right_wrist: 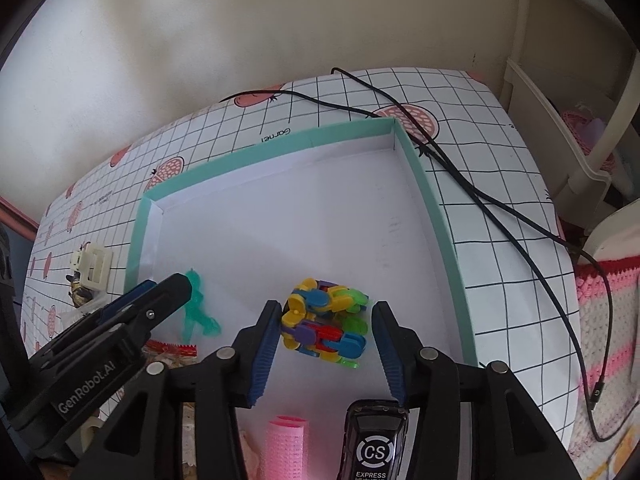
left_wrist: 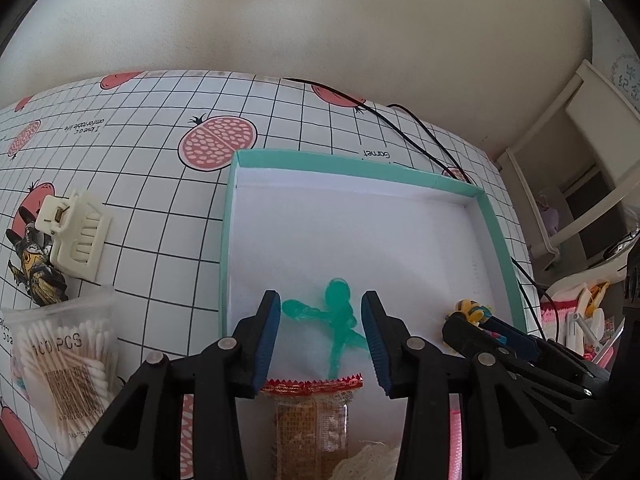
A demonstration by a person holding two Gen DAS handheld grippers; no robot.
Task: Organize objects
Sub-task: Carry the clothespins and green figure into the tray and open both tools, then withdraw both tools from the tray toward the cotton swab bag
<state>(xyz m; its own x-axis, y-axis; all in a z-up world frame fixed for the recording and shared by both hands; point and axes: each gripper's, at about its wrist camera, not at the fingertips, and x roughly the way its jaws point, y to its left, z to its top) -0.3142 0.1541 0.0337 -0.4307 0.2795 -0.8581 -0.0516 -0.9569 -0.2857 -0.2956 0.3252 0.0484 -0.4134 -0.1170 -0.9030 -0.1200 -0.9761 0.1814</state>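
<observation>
The task is judged to be partly done. Inside the teal-rimmed box [right_wrist: 420, 184] several things are already laid: one green translucent figure [left_wrist: 340, 312], one bundle of coloured plastic links [right_wrist: 326, 322], one pink hair roller [right_wrist: 286, 448], one dark device marked "CS EXPRESS" [right_wrist: 374, 448] and one snack packet with a red edge [left_wrist: 310, 424]. Something pale is also seen at the lower edge of the left wrist view, but what it is cannot be told.

Outside the box, on the grid-patterned tablecloth [left_wrist: 160, 152], three things are left at about 9 o'clock from the box: one cream hair claw clip [left_wrist: 76, 236], one small yellow-and-black robot toy [left_wrist: 34, 264] and one bag of cotton swabs [left_wrist: 64, 376]. One black cable [right_wrist: 500, 208] is lying across the cloth at about 2 o'clock from the box.

The tongs of the left gripper [left_wrist: 320, 336] are held moderately apart; the green figure lies between them and is not pressed by the pads. The tongs of the right gripper [right_wrist: 326, 354] are also moderately apart around the bundle of links, with a gap visible at the right pad; whether the left pad touches the bundle cannot be told. Both toys seem to be resting on the box floor, so they are judged as released.
</observation>
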